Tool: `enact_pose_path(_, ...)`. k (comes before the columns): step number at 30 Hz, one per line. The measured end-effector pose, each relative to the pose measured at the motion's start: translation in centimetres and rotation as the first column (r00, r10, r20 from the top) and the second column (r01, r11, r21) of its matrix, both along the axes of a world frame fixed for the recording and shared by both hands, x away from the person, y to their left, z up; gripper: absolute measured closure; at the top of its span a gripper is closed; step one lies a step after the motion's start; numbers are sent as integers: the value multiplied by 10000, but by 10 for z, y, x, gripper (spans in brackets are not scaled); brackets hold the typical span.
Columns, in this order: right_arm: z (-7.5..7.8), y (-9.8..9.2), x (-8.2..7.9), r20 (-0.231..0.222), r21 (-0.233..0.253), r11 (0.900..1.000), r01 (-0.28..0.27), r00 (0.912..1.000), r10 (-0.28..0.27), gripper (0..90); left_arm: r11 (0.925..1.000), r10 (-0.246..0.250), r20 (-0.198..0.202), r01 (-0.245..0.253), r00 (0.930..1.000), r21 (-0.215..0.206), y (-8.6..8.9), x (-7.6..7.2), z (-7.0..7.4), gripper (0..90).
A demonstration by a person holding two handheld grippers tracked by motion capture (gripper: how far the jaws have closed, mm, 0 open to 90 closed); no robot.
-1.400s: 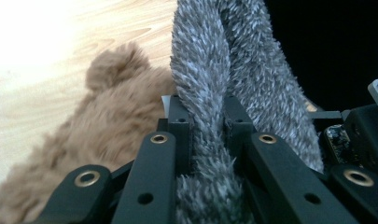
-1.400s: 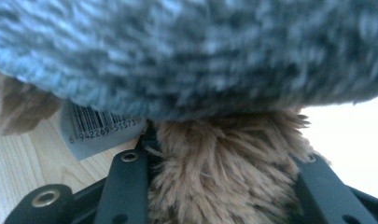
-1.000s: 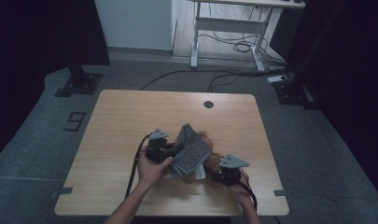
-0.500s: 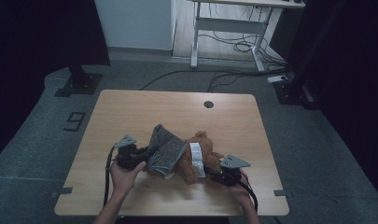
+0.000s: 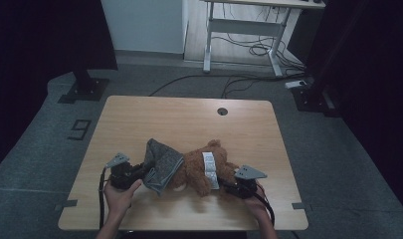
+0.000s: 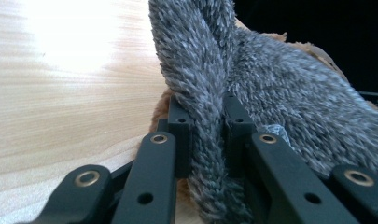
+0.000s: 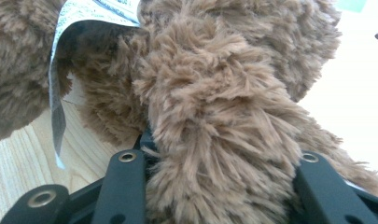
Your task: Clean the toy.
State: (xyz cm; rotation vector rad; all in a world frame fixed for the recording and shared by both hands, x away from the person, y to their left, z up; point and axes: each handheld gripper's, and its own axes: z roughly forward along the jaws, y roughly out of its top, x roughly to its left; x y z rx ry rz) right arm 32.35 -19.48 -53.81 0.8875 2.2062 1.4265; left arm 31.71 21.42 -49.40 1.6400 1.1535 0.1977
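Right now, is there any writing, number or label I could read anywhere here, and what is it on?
"9": grey floor mark left of the table.
White tag on the brown teddy bear: it bears print, too small and blurred to read, in the right gripper view too.
Grey fleece garment, left gripper, right gripper: no writing seen.
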Motion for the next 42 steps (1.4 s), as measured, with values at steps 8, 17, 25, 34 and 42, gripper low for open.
enact_pose_path(8,1,2,-2,-50,-63,9997,242,9997,-243,567,9992,-160,16,161,9999,-355,-2,4,5,778)
enact_pose_path(17,3,9,-1,10,-231,9966,785,9969,-785,572,9919,-1205,365,1218,9920,-353,-53,20,47,776)
enact_pose_path(25,3,10,0,32,-186,9966,800,9968,-800,573,9624,-2711,270,2704,9622,244,-142,42,75,774)
enact_pose_path(34,0,8,-2,-4,-260,9975,661,9978,-661,571,9493,-2868,-516,2910,9566,1190,-179,46,37,776)
enact_pose_path(42,0,9,-1,-248,-16,9965,840,9962,-840,571,9633,-2081,-116,2070,9780,1709,-133,29,44,771)
